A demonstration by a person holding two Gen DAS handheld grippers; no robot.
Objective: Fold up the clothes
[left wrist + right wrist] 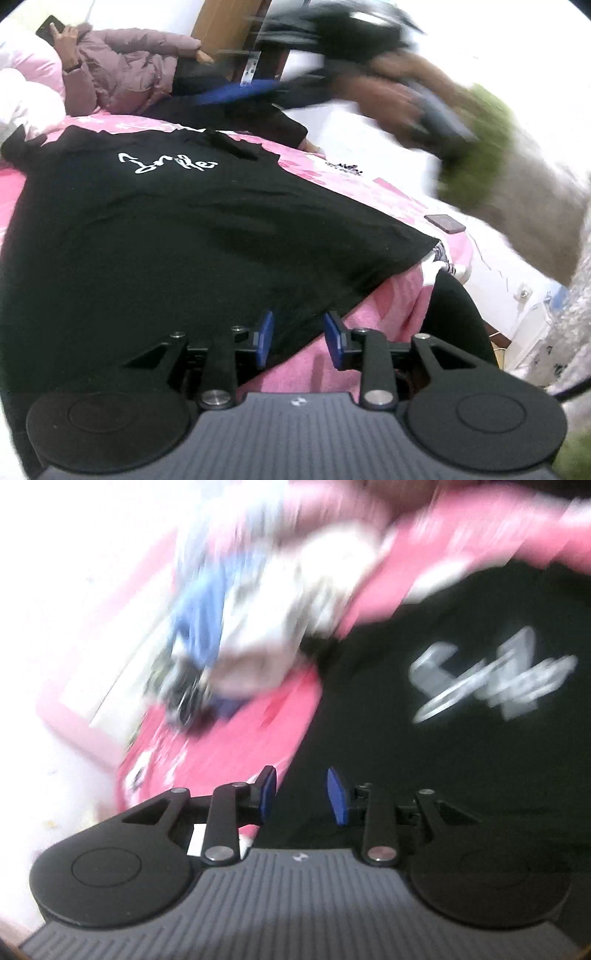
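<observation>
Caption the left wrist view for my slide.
Open left gripper hovers over the hem of a black printed T-shirt spread on a pink bedsheet.

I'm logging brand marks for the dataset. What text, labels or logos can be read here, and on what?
White script on the black T-shirt: upside down and stylised, not legible in the left wrist view.
The same print in the right wrist view: motion-blurred, unreadable.
Small dark print on the pink bedsheet: too small to read.
</observation>
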